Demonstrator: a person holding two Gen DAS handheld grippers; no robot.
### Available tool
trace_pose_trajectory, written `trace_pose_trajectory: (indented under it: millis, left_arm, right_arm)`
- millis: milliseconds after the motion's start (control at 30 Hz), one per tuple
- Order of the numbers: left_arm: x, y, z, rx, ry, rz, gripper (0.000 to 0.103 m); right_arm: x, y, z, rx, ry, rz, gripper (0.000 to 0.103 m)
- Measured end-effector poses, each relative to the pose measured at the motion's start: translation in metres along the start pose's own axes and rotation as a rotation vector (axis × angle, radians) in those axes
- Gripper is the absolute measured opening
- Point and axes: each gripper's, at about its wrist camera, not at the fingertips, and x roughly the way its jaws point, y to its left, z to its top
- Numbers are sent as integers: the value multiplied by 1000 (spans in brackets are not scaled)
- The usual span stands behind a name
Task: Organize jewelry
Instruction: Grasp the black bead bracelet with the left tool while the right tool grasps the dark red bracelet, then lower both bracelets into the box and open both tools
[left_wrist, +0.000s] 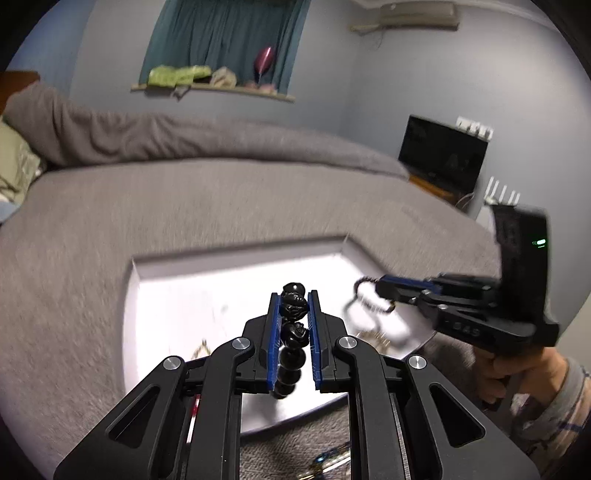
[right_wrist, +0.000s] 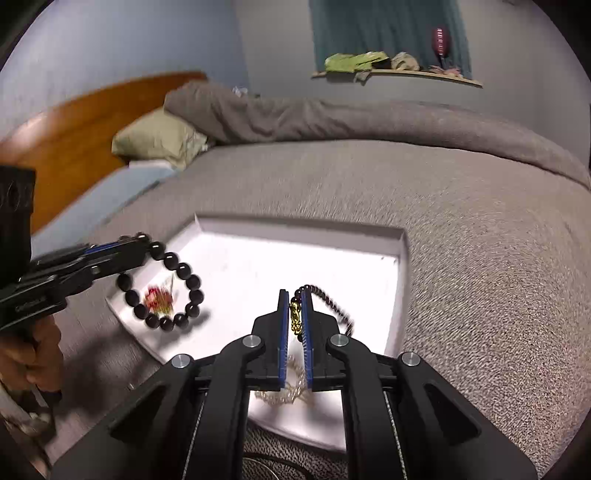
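While both tongs grip bead bracelets, the white tray (right_wrist: 395, 280) holds a pale chain (right_wrist: 284, 397)

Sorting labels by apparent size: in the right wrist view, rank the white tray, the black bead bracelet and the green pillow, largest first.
1. White tray, clearly the widest.
2. Green pillow; it lies farther back, so it may really be bigger.
3. Black bead bracelet, hanging from the left tool over the tray's left edge.
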Motion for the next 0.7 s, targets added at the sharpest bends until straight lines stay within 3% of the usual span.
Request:
trace_pose_trajectory:
  millis: [367,500,567,633,700]
  left_arm:
    - [33,10,-17,-13,138,72,15]
    - [33,12,-20,-24,141,94,38]
    - [30,11,-19,-17,132,102,44]
    - [26,10,-18,2,120,120,62]
    - [22,7,-18,20,104,127,68]
  right_arm:
    - [21,-9,-11,24,93,-31,7]
    - [20,-11,-11,34,90,-31,10]
    - [16,-11,-10,35,77,-28,24]
    - [12,-11,-10,39,62,-22,32]
    - [5,-10,-11,39,46,-23,33]
